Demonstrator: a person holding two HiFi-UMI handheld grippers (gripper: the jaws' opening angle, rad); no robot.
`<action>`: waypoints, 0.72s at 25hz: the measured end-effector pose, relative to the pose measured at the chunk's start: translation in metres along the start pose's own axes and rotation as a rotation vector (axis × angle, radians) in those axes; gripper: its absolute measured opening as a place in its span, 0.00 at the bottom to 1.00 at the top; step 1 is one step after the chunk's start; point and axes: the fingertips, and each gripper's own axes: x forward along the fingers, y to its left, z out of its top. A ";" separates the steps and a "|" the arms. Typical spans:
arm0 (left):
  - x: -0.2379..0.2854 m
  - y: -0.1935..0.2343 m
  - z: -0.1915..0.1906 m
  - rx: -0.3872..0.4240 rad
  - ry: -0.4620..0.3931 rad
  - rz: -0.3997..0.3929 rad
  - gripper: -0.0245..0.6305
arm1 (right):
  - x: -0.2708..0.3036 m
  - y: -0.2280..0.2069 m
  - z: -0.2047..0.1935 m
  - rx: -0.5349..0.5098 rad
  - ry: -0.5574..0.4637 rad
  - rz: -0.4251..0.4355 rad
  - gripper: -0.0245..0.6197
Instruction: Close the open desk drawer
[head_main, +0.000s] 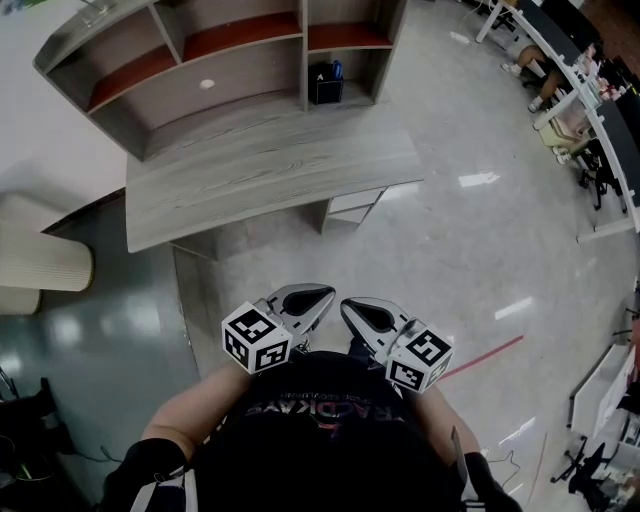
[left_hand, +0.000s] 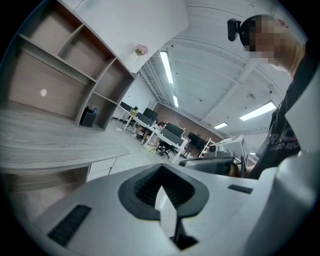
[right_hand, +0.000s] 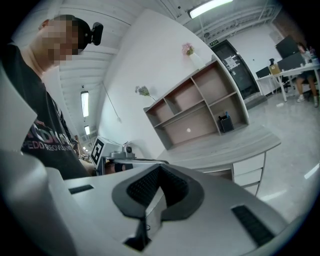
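The grey wooden desk (head_main: 250, 170) with its shelf unit stands at the top of the head view. Its white drawer stack (head_main: 350, 205) sits under the right end, and the top drawer seems to stick out a little. The drawers also show in the left gripper view (left_hand: 102, 167) and the right gripper view (right_hand: 247, 170). My left gripper (head_main: 316, 296) and right gripper (head_main: 352, 309) are held side by side close to the person's body, well short of the desk. Both are shut with nothing between the jaws (left_hand: 161, 192) (right_hand: 150, 200).
A black pen holder (head_main: 325, 83) stands at the back of the desk. A cream rounded object (head_main: 40, 262) sits at the left. Office desks and chairs with a seated person (head_main: 560, 75) line the right side. A red line (head_main: 482, 357) marks the glossy floor.
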 end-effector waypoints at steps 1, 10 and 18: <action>0.000 0.001 0.000 -0.002 0.000 0.002 0.05 | 0.001 -0.001 0.000 0.003 0.001 0.000 0.06; 0.002 0.002 -0.001 -0.012 0.001 0.006 0.05 | 0.001 -0.002 0.000 0.002 0.004 0.005 0.06; 0.001 -0.003 -0.003 -0.004 0.004 0.000 0.05 | -0.004 0.001 -0.003 0.003 -0.004 -0.007 0.06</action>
